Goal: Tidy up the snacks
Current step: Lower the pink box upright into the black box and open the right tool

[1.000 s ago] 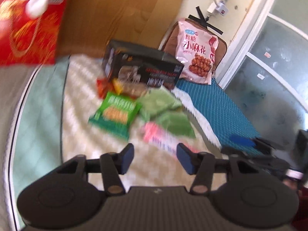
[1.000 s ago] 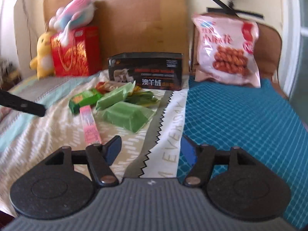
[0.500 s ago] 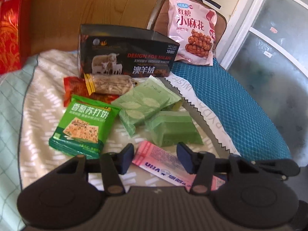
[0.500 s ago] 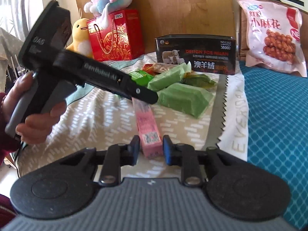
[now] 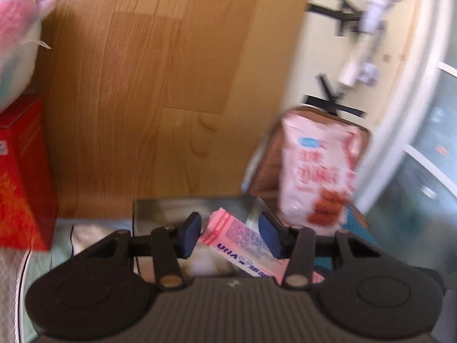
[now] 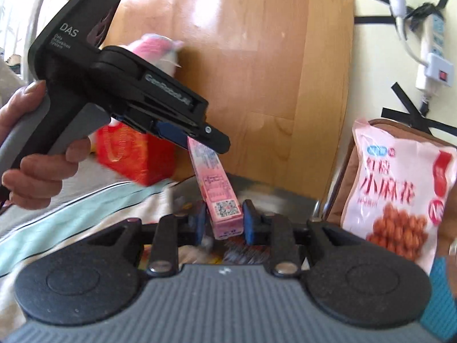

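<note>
Right wrist view: one pink snack box held up off the bed, tilted, lower end pinched between the blue pads of the right gripper.
Left wrist view: same pink snack box lying slantwise between the pads of the left gripper; jaws spread, gaps on both sides.
Grippers counted: two; left gripper also seen from the right wrist camera, upper end of the box passing behind its tip.
Hands counted: one, the left hand around the grey handle.
Large bags: one pink twist-snack bag leaning upright at the headboard end.
Red boxes: one red gift box, blurred.
Dark box: one dark box, mostly hidden behind the fingers.
Plush toy: one plush toy, cut off by the frame edge.
Hard to make out: other snacks under the right gripper, smeared by motion.
</note>
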Tool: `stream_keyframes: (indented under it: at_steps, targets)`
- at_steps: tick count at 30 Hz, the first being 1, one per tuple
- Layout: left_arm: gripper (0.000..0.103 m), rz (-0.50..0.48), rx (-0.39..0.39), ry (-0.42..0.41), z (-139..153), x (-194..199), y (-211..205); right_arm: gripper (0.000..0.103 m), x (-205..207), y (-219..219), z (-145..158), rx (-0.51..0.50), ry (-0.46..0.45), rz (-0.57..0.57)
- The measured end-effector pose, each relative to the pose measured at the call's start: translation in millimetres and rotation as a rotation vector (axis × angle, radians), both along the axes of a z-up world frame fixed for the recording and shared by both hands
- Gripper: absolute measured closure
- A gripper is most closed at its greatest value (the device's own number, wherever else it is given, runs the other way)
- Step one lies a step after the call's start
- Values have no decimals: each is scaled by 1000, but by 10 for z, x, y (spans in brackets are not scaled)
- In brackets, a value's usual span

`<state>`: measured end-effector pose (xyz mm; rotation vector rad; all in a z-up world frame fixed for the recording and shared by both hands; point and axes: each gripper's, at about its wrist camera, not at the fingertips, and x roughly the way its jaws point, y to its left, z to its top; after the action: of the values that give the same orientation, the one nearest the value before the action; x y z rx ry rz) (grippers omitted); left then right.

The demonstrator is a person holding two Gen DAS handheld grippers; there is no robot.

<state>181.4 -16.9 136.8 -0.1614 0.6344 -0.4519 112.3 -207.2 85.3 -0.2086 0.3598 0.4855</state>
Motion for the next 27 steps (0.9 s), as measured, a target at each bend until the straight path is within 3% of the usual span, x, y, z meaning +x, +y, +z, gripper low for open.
stream_keyframes:
  at_steps: [4, 7, 11, 15, 20, 24, 25, 26, 27]
  targets:
    - [59, 75, -67, 79, -320, 406, 42, 68, 441, 69, -161, -82, 26, -35]
    - [59, 96, -105, 144, -534, 503, 103, 64, 556, 50, -279, -140, -26, -137]
    - [59, 89, -120, 125, -585, 302, 282, 64, 331, -265, -222, 80, 31, -130]
    - [59, 76, -175, 133, -616, -53, 575, 64, 6, -503, -327, 268, 224, -70]
    - [59, 38, -202, 172, -785, -662, 744, 62, -252, -577, -537, 425, 438, -27]
    - [59, 20, -200, 212, -974, -1072, 730, 62, -299, -407, -620, 443, 497, -38]
    - [59, 19, -193, 216, -1007, -1155, 722, 67, -282, -359, -654, 448, 526, -35]
    - [59, 18, -184, 220, -1033, -1224, 711, 80, -280, -343, -689, 468, 551, -34]
    - [59, 16, -177, 223, -1049, -1312, 733, 83, -285, -345, -702, 498, 566, -36]
